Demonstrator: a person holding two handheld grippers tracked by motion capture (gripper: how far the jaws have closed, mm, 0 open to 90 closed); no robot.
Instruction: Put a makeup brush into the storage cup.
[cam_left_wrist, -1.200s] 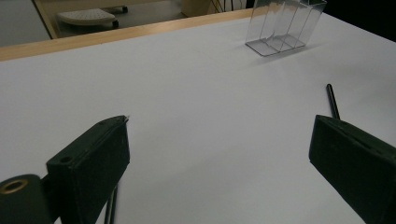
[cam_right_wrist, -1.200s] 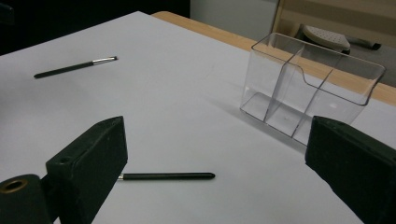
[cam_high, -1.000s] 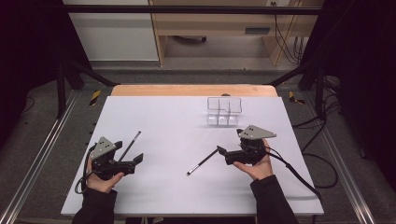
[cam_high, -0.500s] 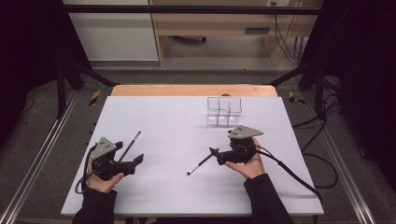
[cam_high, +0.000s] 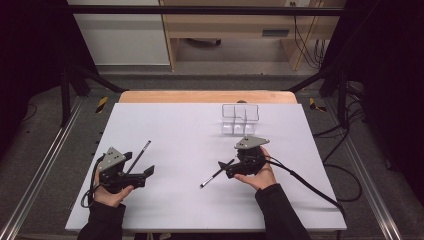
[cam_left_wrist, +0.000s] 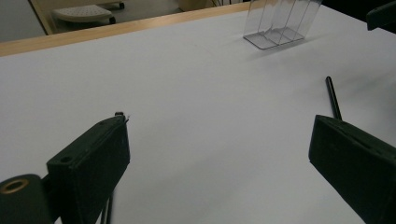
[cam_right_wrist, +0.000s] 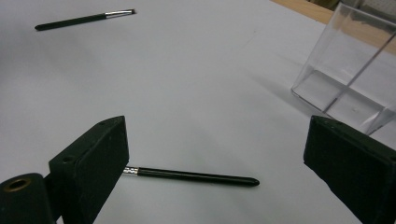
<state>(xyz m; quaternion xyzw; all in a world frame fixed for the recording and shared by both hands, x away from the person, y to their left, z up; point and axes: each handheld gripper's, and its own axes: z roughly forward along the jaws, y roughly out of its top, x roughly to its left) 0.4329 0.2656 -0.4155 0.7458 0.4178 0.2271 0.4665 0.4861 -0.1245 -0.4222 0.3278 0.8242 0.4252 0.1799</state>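
Observation:
A thin black brush (cam_high: 216, 174) lies slanted on the white table (cam_high: 190, 125), and its handle (cam_right_wrist: 191, 176) crosses the gap between my right gripper's jaws. My right gripper (cam_high: 224, 169) (cam_right_wrist: 217, 128) is open over it, and the silver ferrule sits at one jaw. A second black brush (cam_high: 138, 156) (cam_right_wrist: 84, 18) lies at the left, partly under my left gripper (cam_high: 145, 175) (cam_left_wrist: 219, 140). That gripper is open with nothing between its jaws, and the brush tip (cam_left_wrist: 119, 113) peeks past one jaw. A clear divided box (cam_high: 240, 119) (cam_right_wrist: 355, 70) (cam_left_wrist: 280, 25) stands empty behind the right gripper.
A wooden strip (cam_high: 205, 96) runs along the table's far edge, with furniture and cables on the floor beyond. Metal rails (cam_high: 40, 170) flank the table. A black cable (cam_high: 305, 182) trails from the right gripper over the table's right side.
My right gripper has moved left, closing in over the near brush with its jaws still apart. The left gripper and both brushes have stayed put.

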